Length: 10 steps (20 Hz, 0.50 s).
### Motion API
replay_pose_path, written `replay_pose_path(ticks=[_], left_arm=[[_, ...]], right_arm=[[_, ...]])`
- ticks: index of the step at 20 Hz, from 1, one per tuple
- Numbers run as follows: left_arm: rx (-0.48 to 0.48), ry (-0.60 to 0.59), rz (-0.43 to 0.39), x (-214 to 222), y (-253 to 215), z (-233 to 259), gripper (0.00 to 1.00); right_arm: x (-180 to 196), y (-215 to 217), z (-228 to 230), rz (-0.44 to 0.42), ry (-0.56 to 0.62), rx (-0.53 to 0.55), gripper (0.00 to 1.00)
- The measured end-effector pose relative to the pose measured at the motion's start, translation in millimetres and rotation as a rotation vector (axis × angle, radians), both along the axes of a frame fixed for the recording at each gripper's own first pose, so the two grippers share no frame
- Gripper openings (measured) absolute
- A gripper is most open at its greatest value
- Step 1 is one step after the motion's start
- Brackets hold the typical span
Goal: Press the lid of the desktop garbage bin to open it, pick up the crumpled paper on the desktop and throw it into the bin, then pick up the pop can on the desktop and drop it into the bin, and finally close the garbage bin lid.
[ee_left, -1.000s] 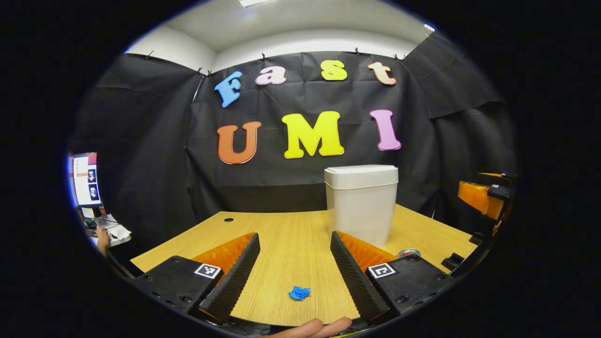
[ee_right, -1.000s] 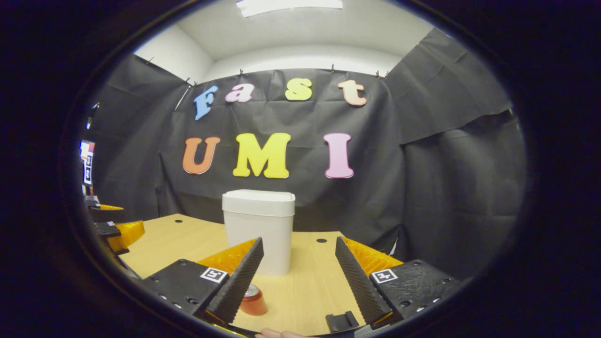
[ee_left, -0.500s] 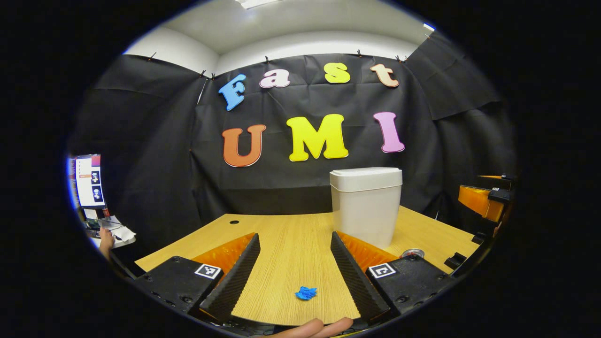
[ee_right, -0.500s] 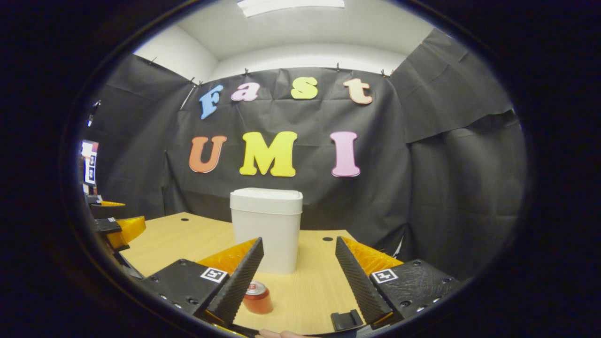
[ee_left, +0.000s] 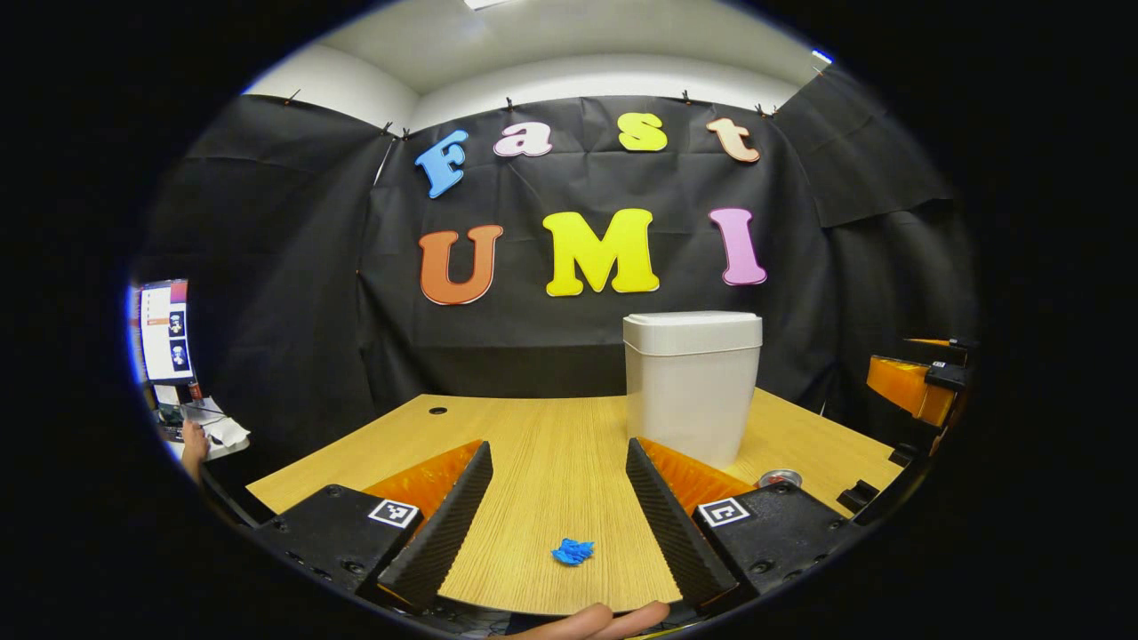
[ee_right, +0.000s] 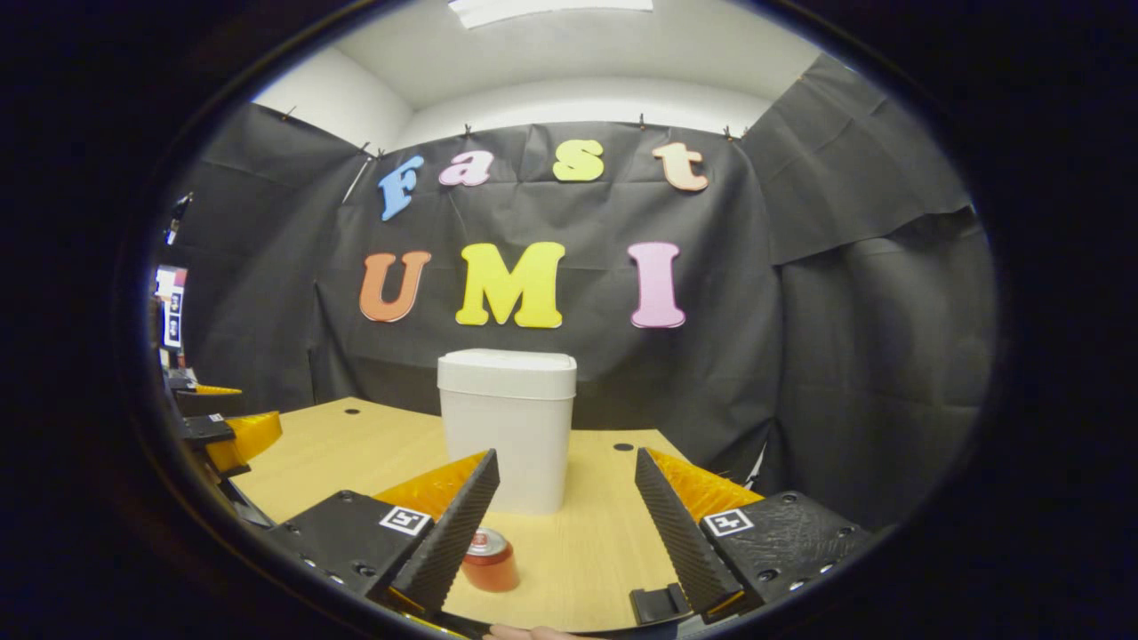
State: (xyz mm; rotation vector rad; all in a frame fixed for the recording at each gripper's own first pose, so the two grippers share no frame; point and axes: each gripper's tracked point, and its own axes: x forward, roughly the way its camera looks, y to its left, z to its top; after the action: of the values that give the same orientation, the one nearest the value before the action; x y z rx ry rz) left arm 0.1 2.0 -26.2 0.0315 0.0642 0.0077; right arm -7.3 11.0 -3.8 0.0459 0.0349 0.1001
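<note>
While both hover over the desk:
Left gripper (ee_left: 558, 498): wide open, empty, crumpled paper (ee_left: 572, 552) lower centre.
Right gripper (ee_right: 565, 507): spread, empty, pop can (ee_right: 490, 560) lower left.

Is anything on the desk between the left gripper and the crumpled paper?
Nothing visible. The crumpled paper lies on bare desk between the open fingers of the left gripper. The bin, lid shut, stands farther back to the right.
</note>
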Motion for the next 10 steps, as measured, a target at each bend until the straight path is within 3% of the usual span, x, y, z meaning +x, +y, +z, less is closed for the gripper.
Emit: replay_pose_path(ticks=[4,7,10], left_arm=[[0.004,0.003,0.005,0,4,-2,0.98],[-0.008,0.004,0.008,3,7,-2,0.98],[-0.011,0.018,0.004,4,6,-6,0.98]], right_arm=[[2,6,4,0.015,-0.010,0.000,0.93],[9,1,7,-0.020,0.020,0.032,0.95],[20,16,25,0.024,0.020,-0.006,0.94]])
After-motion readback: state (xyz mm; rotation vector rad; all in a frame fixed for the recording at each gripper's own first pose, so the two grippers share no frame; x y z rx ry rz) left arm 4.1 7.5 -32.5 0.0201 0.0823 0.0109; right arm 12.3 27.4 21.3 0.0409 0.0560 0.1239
